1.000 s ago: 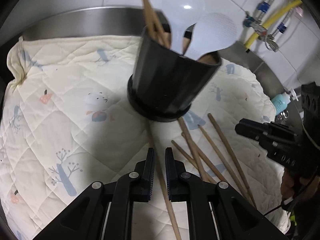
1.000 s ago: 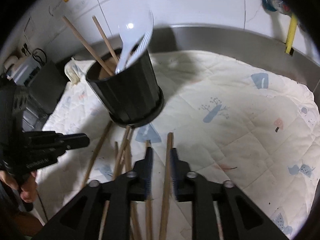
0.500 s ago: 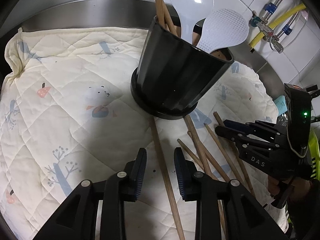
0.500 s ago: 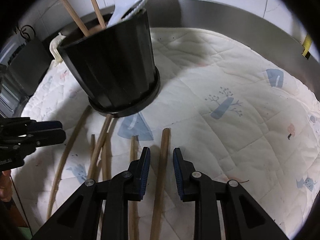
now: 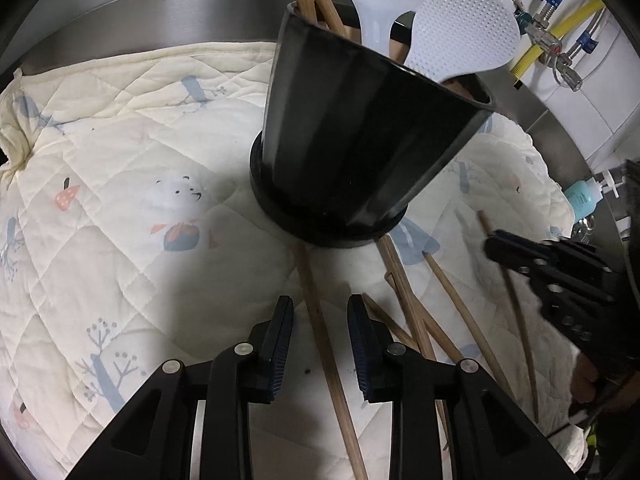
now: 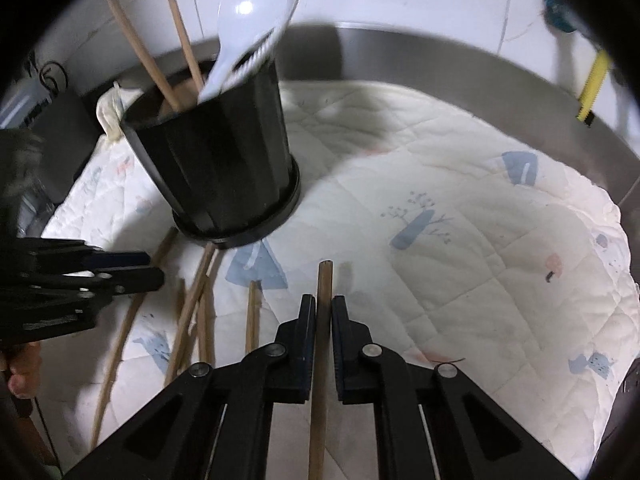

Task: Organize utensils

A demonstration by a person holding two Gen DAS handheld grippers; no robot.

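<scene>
A black utensil holder [image 5: 360,148] stands on the quilted cloth [image 5: 120,184], with two white rice paddles [image 5: 464,36] and wooden chopsticks in it; it also shows in the right wrist view [image 6: 216,160]. Several wooden chopsticks [image 5: 452,292] lie loose on the cloth in front of it. My left gripper [image 5: 319,320] is open, its jaws either side of one chopstick [image 5: 320,324] lying on the cloth. My right gripper [image 6: 323,314] is shut on a chopstick [image 6: 322,284] and holds it just above the cloth.
The cloth lies in a round steel basin [image 5: 160,20] against a white tiled wall. Yellow hose and valves [image 5: 560,28] hang at the right; a blue bottle [image 5: 584,196] stands on the rim. A cloth corner [image 6: 110,108] bunches up behind the holder.
My left gripper has opened and moved closer to the holder, over one chopstick. My right gripper has closed on a chopstick and lifted it slightly.
</scene>
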